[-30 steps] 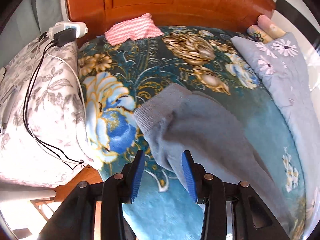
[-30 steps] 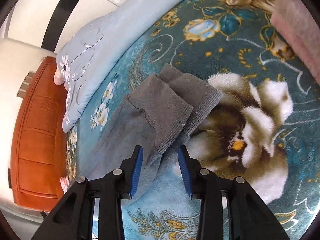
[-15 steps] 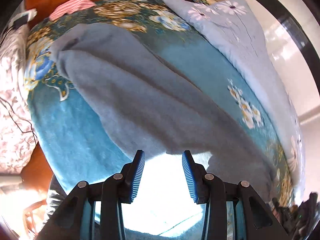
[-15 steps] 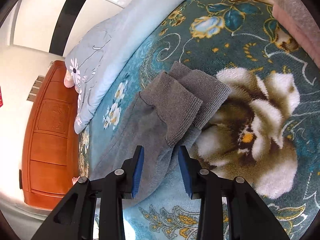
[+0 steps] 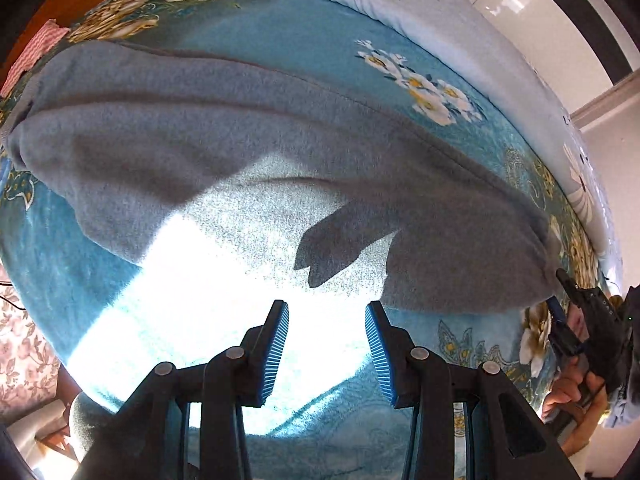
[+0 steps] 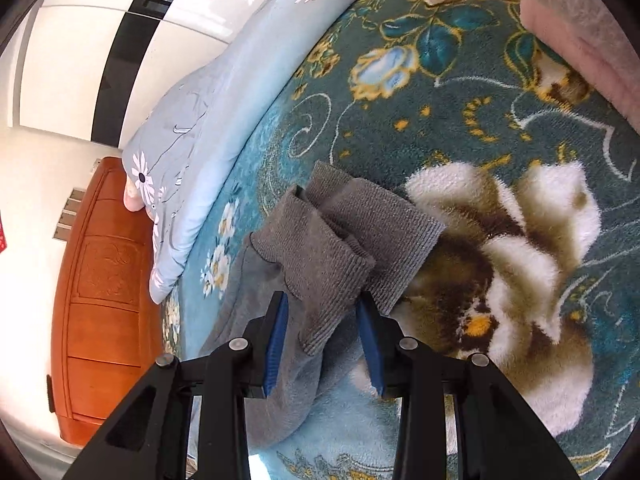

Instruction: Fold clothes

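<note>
A grey knit garment [image 5: 240, 152] lies stretched across the teal flowered blanket [image 5: 60, 248], partly in a bright sun patch. My left gripper [image 5: 326, 316] hovers open over the garment's near edge, about midway along it, with nothing between its blue pads. At the garment's far right end my right gripper [image 5: 558, 292] shows, held by a hand [image 5: 572, 384]. In the right wrist view the garment's two ribbed cuffs [image 6: 320, 248] lie overlapped. My right gripper [image 6: 322, 320] stands open just over the near cuff's corner, its pads either side of it and not pressing.
A light blue flowered quilt [image 5: 420, 4] [image 6: 208, 108] runs along the blanket's far side. A pink striped cloth [image 5: 36, 46] lies near the headboard, and a pink fabric [image 6: 580, 32] beside the cuffs. An orange wooden cabinet [image 6: 104, 300] stands beyond the bed. A floral pillow [image 5: 20, 352] lies left.
My left gripper has swept from the garment's end near the headboard along to its middle, tilting further down. My right gripper has edged slightly closer to the cuffs.
</note>
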The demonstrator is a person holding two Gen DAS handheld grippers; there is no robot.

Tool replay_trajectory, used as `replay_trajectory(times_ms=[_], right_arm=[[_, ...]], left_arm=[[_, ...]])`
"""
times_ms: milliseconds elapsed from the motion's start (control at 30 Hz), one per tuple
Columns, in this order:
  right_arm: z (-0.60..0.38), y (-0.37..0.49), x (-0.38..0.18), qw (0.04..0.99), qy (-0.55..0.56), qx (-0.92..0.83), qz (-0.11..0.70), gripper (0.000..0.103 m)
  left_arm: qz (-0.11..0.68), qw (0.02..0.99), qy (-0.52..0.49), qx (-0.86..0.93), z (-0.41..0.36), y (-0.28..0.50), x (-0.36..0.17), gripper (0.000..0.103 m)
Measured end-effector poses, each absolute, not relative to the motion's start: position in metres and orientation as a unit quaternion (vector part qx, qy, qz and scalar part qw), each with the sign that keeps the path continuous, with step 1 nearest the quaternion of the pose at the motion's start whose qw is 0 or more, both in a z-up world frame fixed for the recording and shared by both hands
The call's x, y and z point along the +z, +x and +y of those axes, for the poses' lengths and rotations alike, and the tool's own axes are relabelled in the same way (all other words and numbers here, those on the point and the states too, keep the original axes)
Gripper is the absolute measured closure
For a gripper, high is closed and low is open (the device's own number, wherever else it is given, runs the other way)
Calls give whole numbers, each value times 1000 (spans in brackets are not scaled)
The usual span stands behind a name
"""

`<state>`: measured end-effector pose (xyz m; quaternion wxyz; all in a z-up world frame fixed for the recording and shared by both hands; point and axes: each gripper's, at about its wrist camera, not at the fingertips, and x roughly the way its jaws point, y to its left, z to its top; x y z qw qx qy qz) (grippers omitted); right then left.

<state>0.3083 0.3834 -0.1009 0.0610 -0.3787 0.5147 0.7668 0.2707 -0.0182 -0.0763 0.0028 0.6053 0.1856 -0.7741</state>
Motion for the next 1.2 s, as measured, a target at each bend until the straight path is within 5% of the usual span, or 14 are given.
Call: replay_trajectory(times_ms=[567, 667, 967, 1200], right_arm=[[372, 281, -100, 77, -392, 789, 466, 71], [371, 278, -101, 80, -397, 786, 468, 93], [394, 284, -22, 57, -324, 850, 412, 97], [393, 289, -85, 103, -425, 808, 395, 96]], left_arm=[[206, 3, 607, -767, -27, 271, -72, 56], [207, 5, 611, -764, -28, 271, -75, 55], [217, -8, 610, -763, -24, 269, -74, 54], [201, -19, 616, -762, -20, 273, -73, 53]])
